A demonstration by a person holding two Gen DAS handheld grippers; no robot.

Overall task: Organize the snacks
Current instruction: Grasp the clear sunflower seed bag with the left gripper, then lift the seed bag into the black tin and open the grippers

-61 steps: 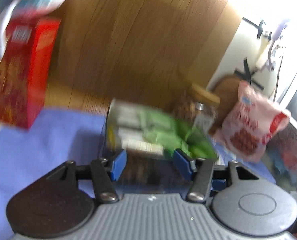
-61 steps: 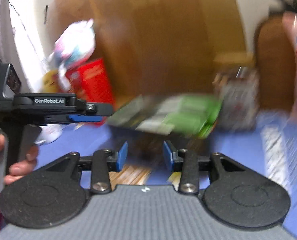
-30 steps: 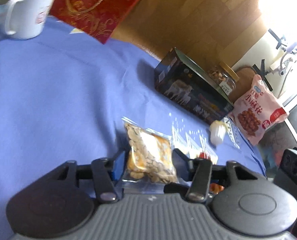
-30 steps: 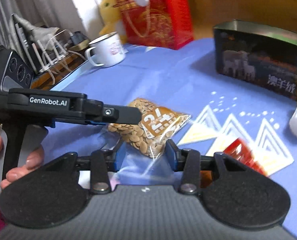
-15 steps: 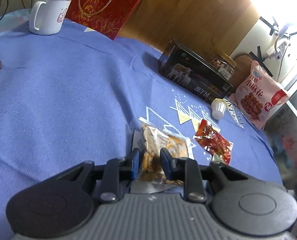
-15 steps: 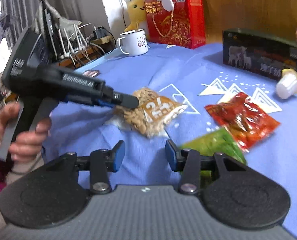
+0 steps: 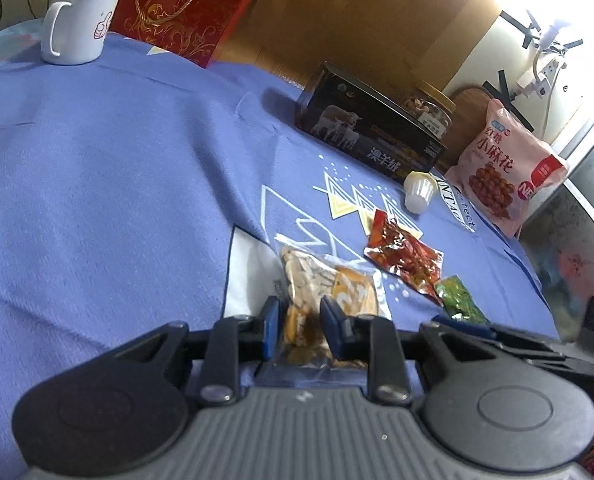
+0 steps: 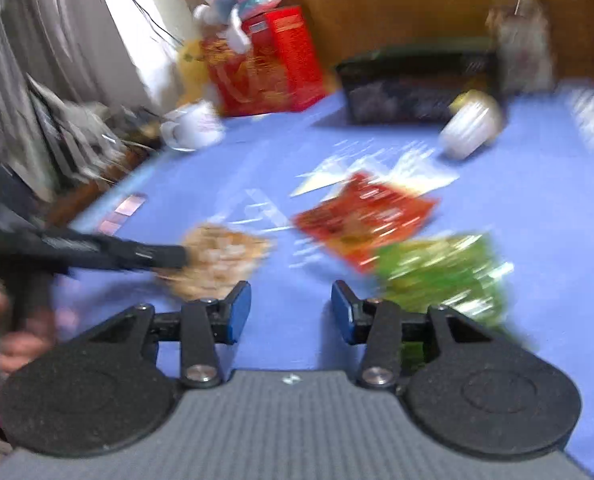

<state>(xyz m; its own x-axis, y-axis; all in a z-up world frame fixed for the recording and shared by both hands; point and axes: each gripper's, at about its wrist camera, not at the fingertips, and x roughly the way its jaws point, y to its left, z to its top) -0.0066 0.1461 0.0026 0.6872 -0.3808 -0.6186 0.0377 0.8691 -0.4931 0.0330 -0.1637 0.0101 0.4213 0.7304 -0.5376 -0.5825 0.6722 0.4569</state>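
Each handheld gripper has a ribbed grey body flanked by two round, matte black discs. Thin black linkage arms run forward from silver screw heads to two short fingers tipped with blue pads. This applies to the left gripper (image 7: 299, 330) and the right gripper (image 8: 291, 310). A small white mark sits centred on each grey body. A dark red sleeve edge shows at the lower left.

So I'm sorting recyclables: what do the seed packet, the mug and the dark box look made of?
Seed packet: thin clear plastic film, glossy; the seeds show through. Mug: probably enamelled metal, given the thin dark rim on glossy white, though possibly ceramic. Dark box: smooth and printed, thin-edged; tin or card, unclear.
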